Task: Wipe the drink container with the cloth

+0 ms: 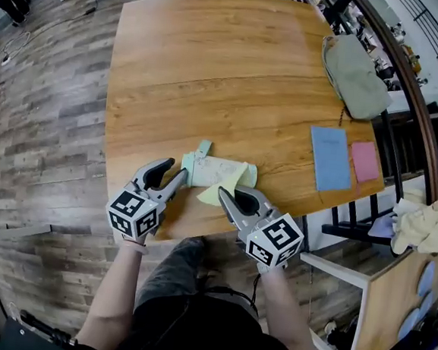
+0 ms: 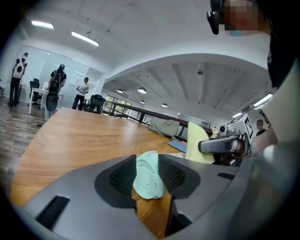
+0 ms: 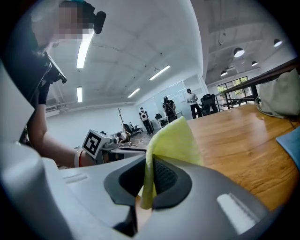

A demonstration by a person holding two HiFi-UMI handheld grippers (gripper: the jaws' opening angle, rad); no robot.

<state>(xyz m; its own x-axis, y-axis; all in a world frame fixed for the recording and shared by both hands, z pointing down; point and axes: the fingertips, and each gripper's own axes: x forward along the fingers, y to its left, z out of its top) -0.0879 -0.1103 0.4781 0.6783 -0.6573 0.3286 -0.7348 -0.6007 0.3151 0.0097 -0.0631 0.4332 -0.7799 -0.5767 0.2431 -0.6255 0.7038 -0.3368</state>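
Yellow cloth (image 1: 216,194), blue notebook (image 1: 331,159), grey bag (image 1: 356,76)

I count two grippers in my hands, the left gripper (image 1: 182,176) and the right gripper (image 1: 223,198), and each carries one marker cube. There is one wooden table (image 1: 213,63). On it lie one mint-green drink container (image 1: 213,170), one yellow cloth (image 1: 219,193), one grey-green bag (image 1: 355,76), one blue pad (image 1: 331,158) and one pink pad (image 1: 365,161). Off the table's right edge sits one cream bundle of fabric (image 1: 422,226). Three people (image 2: 58,77) stand in the far background.
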